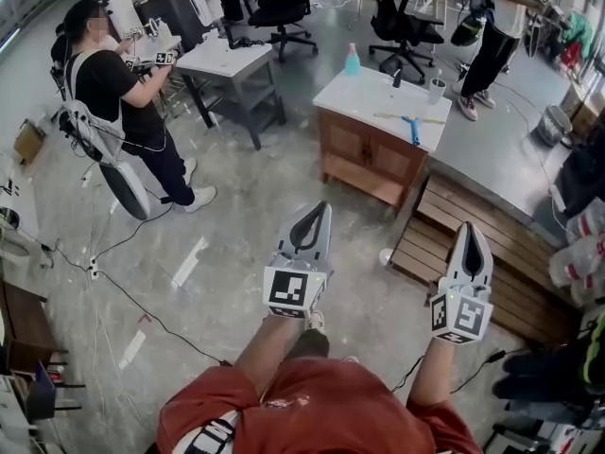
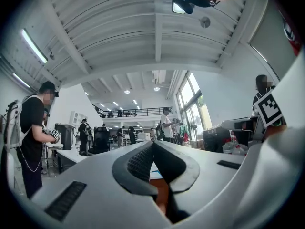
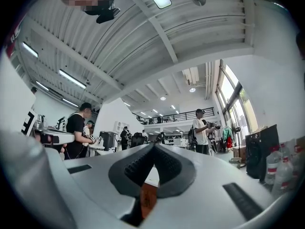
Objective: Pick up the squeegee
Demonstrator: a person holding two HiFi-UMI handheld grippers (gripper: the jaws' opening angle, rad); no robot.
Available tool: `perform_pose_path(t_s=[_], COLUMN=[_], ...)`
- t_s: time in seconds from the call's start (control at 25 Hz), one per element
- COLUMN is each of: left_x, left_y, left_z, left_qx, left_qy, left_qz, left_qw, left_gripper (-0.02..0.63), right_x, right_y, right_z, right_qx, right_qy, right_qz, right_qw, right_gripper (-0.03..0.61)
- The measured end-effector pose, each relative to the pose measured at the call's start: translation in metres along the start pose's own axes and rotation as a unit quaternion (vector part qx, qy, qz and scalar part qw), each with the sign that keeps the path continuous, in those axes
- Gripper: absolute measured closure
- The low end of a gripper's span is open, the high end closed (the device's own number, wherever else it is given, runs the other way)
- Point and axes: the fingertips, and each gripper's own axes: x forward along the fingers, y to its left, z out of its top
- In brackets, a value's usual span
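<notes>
- The blue squeegee [image 1: 413, 127] lies on the white desk [image 1: 359, 97], far off at 1 o'clock from the left hand-held gripper [image 1: 323, 208].
- The left hand-held gripper is closed and empty.
- The right hand-held gripper [image 1: 470, 227] is closed and empty too.

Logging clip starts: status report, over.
Left gripper, right gripper shut, empty. Squeegee lies on white counter ahead, untouched. Only floor between; bottle and cup stand behind it.
</notes>
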Motion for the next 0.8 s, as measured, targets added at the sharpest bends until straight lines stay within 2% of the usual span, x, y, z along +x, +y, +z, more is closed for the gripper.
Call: perform_pose_path(t_s=[0.36, 0.8], left_x=[0.041, 0.066], left_y=[0.082, 0.194], left_z=[-0.049, -0.046], left_qx=[-0.013, -0.019], left_qy=[0.034, 0.011], left_qz=[0.029, 0.06], left_qw=[0.9989, 0.998], left_gripper=[0.595, 0.597], right_x=[0.087, 0.16], right_y=[0.045, 0.112], right_z=[-0.04, -0.042], right_qx=[0.01, -0.005], right_qy=[0.028, 0.03], right_qz=[0.02, 0.019], right_qw=[0.999, 0.999], right_gripper=[0.571, 0.571])
